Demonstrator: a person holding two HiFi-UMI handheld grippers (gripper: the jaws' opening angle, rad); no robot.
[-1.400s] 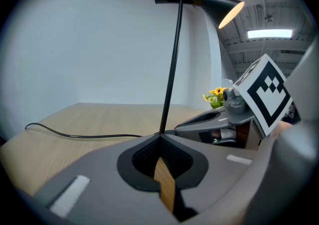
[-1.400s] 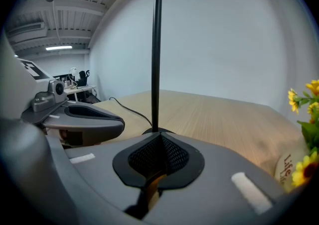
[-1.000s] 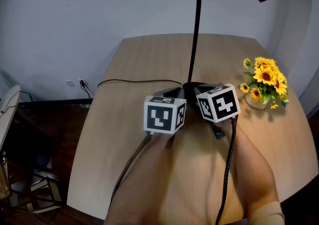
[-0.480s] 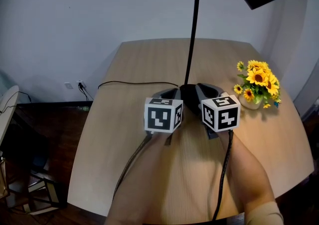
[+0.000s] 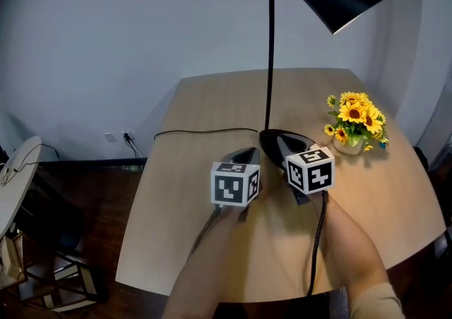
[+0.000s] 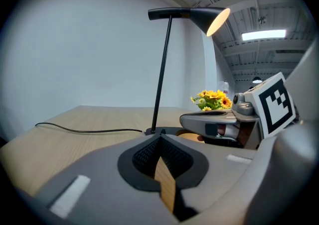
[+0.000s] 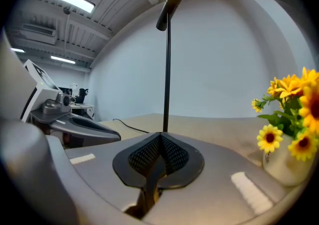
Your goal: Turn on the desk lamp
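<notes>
The desk lamp [image 5: 269, 63] stands lit on the wooden table [image 5: 205, 99], its base just ahead of and between the left gripper [image 5: 244, 154] and the right gripper [image 5: 285, 145]. Both grippers' jaws are pressed together, holding nothing. Sunflowers [image 5: 353, 116] stand near the base, to its right.

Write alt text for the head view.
A black desk lamp stands lit on a wooden table, cord trailing left. The left gripper and right gripper, both closed, point at its base; a vase of sunflowers sits to the right.
</notes>
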